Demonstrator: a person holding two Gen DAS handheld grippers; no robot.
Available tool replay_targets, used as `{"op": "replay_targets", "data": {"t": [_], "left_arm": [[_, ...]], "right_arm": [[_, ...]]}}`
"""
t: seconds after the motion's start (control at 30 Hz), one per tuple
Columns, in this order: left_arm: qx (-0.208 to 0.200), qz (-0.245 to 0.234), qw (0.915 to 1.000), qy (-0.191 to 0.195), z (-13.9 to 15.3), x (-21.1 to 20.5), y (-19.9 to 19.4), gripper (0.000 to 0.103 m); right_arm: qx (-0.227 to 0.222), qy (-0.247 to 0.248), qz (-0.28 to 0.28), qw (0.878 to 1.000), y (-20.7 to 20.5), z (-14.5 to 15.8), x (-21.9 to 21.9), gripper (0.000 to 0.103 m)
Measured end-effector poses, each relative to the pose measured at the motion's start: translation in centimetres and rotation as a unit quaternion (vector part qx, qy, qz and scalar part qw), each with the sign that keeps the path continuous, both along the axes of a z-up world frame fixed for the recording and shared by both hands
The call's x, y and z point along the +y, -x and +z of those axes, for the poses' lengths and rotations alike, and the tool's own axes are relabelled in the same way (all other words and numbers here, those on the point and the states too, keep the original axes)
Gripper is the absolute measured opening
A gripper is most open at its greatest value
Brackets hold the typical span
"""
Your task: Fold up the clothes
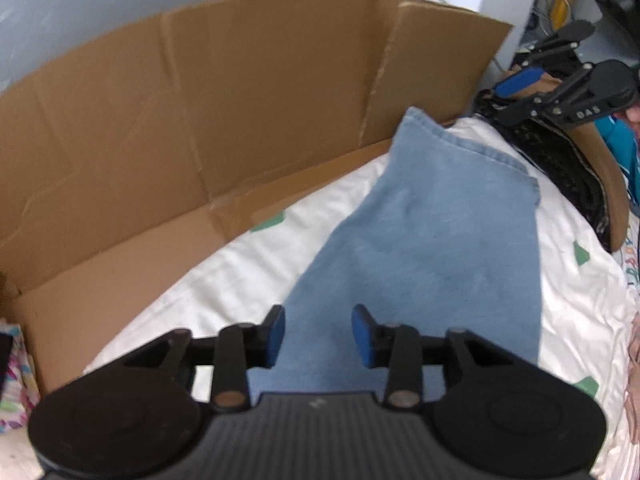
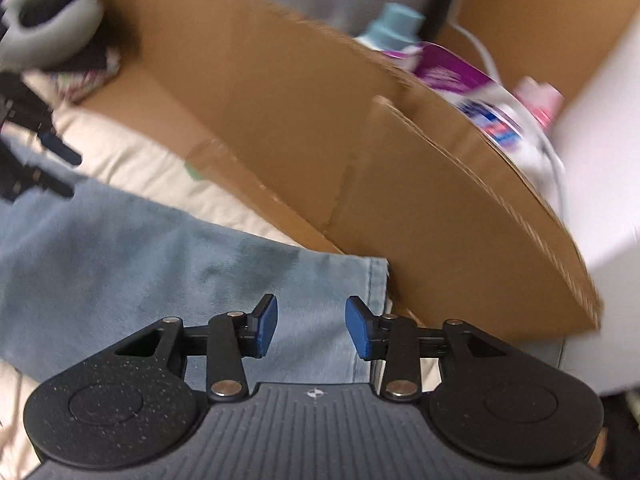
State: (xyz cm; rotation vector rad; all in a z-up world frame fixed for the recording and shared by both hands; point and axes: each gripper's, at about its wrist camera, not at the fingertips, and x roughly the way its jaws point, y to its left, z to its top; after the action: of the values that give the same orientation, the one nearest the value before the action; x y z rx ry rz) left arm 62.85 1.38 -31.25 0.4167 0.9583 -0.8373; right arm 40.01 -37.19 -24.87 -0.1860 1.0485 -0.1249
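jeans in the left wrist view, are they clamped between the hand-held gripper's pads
No, the left hand-held gripper is open, its blue pads stand apart above the jeans without pinching any fabric.

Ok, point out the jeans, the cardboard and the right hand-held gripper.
jeans [image 1: 432, 240], left wrist view, middle of the leg
cardboard [image 1: 224, 92], left wrist view, upright panel
right hand-held gripper [image 2: 311, 326], right wrist view, between fingertips

Bed surface covered by a white sheet [image 1: 240, 280] printed with small green shapes; light-blue jeans [image 1: 420, 248] laid flat on the sheet, the hemmed end reaching toward the cardboard; a flattened brown cardboard panel [image 1: 200, 120] resting on the bed's far edge, its lower flap lying on the sheet and its upper part standing up; a dark knitted garment [image 1: 560, 160] heaped at the sheet's right margin, beside the jeans.
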Motion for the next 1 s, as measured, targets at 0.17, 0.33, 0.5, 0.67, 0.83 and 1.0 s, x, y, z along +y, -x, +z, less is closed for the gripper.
{"op": "replay_targets", "data": {"t": [0.17,0.33,0.5,0.67,0.83,1.0], "left_arm": [[-0.014,0.004,0.9997,-0.018,0.9,-1.2,1.6,0.052],[-0.006,0.013,0.9995,-0.029,0.5,-2.4,2.7,0.053],[0.014,0.002,0.9986,-0.051,-0.4,-4.7,4.0,0.055],[0.02,-0.034,0.9973,-0.063,-0.5,-7.5,5.5,0.059],[0.029,-0.057,0.9968,-0.048,-0.4,-10.2,6.3,0.065],[0.029,-0.062,0.9972,-0.031,-1.0,-12.3,6.9,0.067]], "right_arm": [[-0.06,-0.055,-0.038,0.996,3.1,-1.4,-1.8,0.045],[-0.084,-0.104,-0.062,0.989,5.6,-3.1,-1.8,0.045],[-0.089,-0.123,-0.062,0.986,7.8,-4.4,-0.9,0.052],[-0.095,-0.145,-0.083,0.981,10.0,-5.5,-0.6,0.052],[-0.111,-0.165,-0.149,0.969,12.4,-7.0,-0.9,0.052],[-0.128,-0.197,-0.222,0.946,15.0,-8.7,-1.6,0.052]]}}
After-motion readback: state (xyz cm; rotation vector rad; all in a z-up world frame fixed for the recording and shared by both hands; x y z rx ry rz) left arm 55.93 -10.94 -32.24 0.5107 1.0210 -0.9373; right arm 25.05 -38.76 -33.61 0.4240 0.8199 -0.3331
